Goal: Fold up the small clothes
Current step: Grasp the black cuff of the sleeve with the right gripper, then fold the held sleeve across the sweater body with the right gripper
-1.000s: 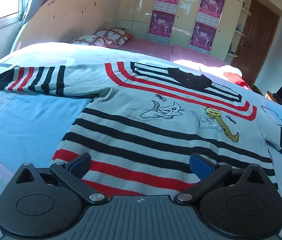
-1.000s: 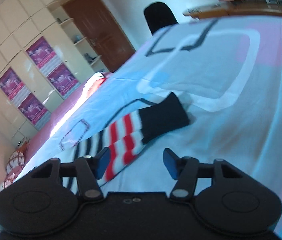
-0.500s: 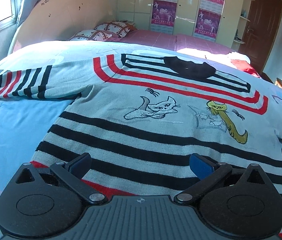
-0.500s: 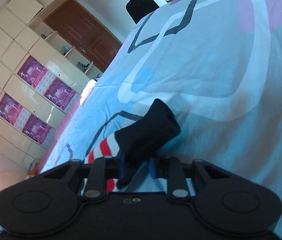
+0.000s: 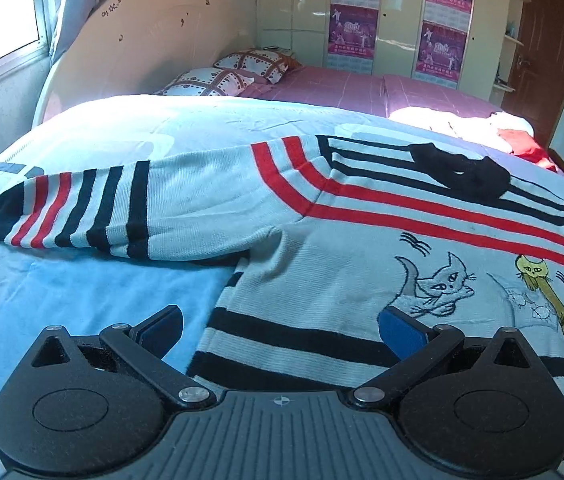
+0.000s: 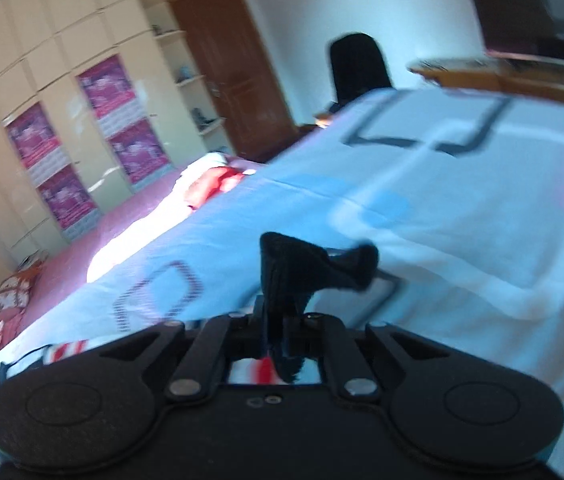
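A small white sweater [image 5: 342, 264] with black and red stripes and two embroidered cats lies flat, face up, on the blue bedspread [image 5: 82, 292]. Its left sleeve [image 5: 94, 208] stretches out to the left, black cuff at the end. My left gripper [image 5: 280, 330] is open and empty, low over the sweater's left side edge below the armpit. My right gripper [image 6: 282, 320] is shut on the black cuff [image 6: 302, 268] of the right sleeve and holds it lifted off the bedspread [image 6: 482, 220]. Striped sleeve fabric [image 6: 58, 354] trails at the lower left.
A rounded headboard [image 5: 142, 48] and patterned pillows [image 5: 234, 74] stand at the far end of the pink bed. A wardrobe with purple posters [image 5: 398, 20] and a brown door [image 5: 542, 48] line the back wall. Red and white cloth [image 6: 214, 180], a black chair [image 6: 358, 68].
My right gripper closed on the right sleeve's black cuff and lifted it. My left gripper moved left and forward, from the hem to the sweater's left side edge, staying open.
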`<state>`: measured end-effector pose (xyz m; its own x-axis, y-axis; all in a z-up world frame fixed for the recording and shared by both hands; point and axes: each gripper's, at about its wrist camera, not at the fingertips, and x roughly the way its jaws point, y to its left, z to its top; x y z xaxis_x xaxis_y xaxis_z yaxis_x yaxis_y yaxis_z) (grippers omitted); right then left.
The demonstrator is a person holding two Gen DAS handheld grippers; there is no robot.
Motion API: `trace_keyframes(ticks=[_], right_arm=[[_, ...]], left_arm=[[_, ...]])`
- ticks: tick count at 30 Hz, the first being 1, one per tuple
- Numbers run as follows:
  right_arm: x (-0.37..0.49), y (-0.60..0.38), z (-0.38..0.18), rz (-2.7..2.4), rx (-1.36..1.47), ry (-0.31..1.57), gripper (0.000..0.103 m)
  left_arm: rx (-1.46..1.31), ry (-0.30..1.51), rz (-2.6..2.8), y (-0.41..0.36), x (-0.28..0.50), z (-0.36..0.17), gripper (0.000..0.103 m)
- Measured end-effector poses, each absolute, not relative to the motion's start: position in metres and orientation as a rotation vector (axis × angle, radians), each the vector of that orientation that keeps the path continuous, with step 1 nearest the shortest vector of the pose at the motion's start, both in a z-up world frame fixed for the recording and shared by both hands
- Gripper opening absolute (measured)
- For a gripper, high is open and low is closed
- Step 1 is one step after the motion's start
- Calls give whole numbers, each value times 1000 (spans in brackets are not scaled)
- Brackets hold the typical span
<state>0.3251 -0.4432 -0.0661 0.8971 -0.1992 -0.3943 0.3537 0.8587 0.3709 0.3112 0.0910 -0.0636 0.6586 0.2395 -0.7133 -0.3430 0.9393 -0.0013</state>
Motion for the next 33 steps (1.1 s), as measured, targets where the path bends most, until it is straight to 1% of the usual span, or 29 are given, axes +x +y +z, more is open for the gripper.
trace_keyframes(ticks=[3,7,12,16,20,22,23,24,25,26,27,28,33], right_arm=[[341,-385,-53,-197,433,362,7],[363,-297,-53,-23,412,412,7],[386,-196,-70,121,374,499,7],[398,-162,-87,122,399,549,7],[398,-148,-98,137,359,563,10],[386,-147,-89,178,327,554,31],[374,-151,-81,171,296,513,37],[362,-154,-73,166,270,464,49],[351,-163,-67,170,266,437,53],[341,-172,-63,166,276,430,50],[332,-184,-60,151,287,426,44],[324,-194,-57,125,287,420,42],[295,-252,-56,17,317,418,41]], left_arm=[[-127,799,272,109,310,-68,103],[-86,792,249,129,304,-67,103],[-58,786,259,159,298,-65,103],[-127,771,261,180,297,-63,103],[-192,763,222,182,304,-63,103],[-188,764,201,170,313,-63,103],[-186,761,183,163,318,-63,103],[-195,756,146,153,324,-62,103],[-211,751,112,143,330,-61,103],[-227,748,78,133,336,-61,103],[-245,744,28,120,345,-61,103],[-261,742,-15,105,354,-62,103],[-311,750,-208,29,398,-68,102]])
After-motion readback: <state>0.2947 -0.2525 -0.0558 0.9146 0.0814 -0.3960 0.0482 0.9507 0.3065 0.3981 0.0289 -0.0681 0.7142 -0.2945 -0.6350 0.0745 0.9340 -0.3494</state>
